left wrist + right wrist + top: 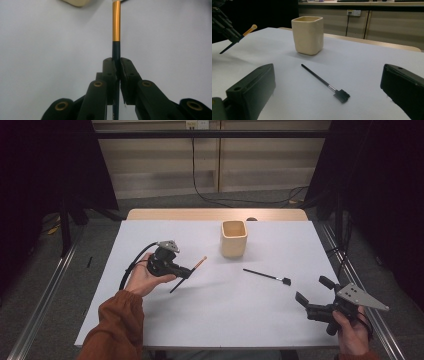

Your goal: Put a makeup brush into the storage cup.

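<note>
Our left gripper (186,272) pinching gold-ferruled brush (189,273) left of cup (234,239), our right gripper (311,293) jaws spread, black brush (267,276) below cup

Left claw (187,272) grips a brush (189,273); right claw (312,289) gapes near black brush (266,276)

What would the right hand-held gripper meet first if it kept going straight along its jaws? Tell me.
Probably the black brush lying flat on the table, between the open jaws of the right hand-held gripper. The beige cup stands farther back. Depth is uncertain.
</note>
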### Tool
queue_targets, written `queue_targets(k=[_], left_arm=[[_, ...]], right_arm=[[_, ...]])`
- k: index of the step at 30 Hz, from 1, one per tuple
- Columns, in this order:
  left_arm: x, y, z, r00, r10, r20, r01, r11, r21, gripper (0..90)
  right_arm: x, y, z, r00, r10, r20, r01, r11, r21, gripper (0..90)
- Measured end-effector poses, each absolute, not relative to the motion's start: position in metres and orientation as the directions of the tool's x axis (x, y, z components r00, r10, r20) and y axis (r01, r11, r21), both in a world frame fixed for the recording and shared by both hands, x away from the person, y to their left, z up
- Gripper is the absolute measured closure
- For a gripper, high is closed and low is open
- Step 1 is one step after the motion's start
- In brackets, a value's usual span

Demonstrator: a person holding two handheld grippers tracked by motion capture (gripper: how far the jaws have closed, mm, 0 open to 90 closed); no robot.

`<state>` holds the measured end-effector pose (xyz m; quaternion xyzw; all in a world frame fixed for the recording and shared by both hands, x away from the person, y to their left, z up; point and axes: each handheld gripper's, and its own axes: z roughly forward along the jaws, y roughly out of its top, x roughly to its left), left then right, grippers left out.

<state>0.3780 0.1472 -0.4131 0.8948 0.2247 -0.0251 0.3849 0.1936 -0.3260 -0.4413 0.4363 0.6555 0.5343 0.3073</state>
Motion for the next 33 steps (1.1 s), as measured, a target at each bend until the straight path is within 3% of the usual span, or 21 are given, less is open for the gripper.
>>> queue_targets(k=[10,25,27,33], left_arm=[[0.374,0.154,-0.409,0.891,0.405,-0.207,0.397,-0.472,0.787,83.5],[0.363,0.156,-0.407,0.884,0.438,-0.161,0.329,-0.339,0.881,83.5],[0.361,0.155,-0.407,0.886,0.448,-0.119,0.298,-0.353,0.887,83.5],[0.355,0.152,-0.409,0.891,0.432,-0.137,0.289,-0.308,0.906,83.5]], right_arm=[[0.193,-0.326,-0.441,-0.43,0.9,0.065,0.242,0.045,0.969,0.0],[0.194,-0.326,-0.442,-0.431,0.9,0.063,0.242,0.048,0.969,0.0],[0.194,-0.326,-0.441,-0.431,0.9,0.062,0.243,0.049,0.969,0.0],[0.194,-0.326,-0.441,-0.43,0.901,0.063,0.244,0.049,0.969,0.0]])
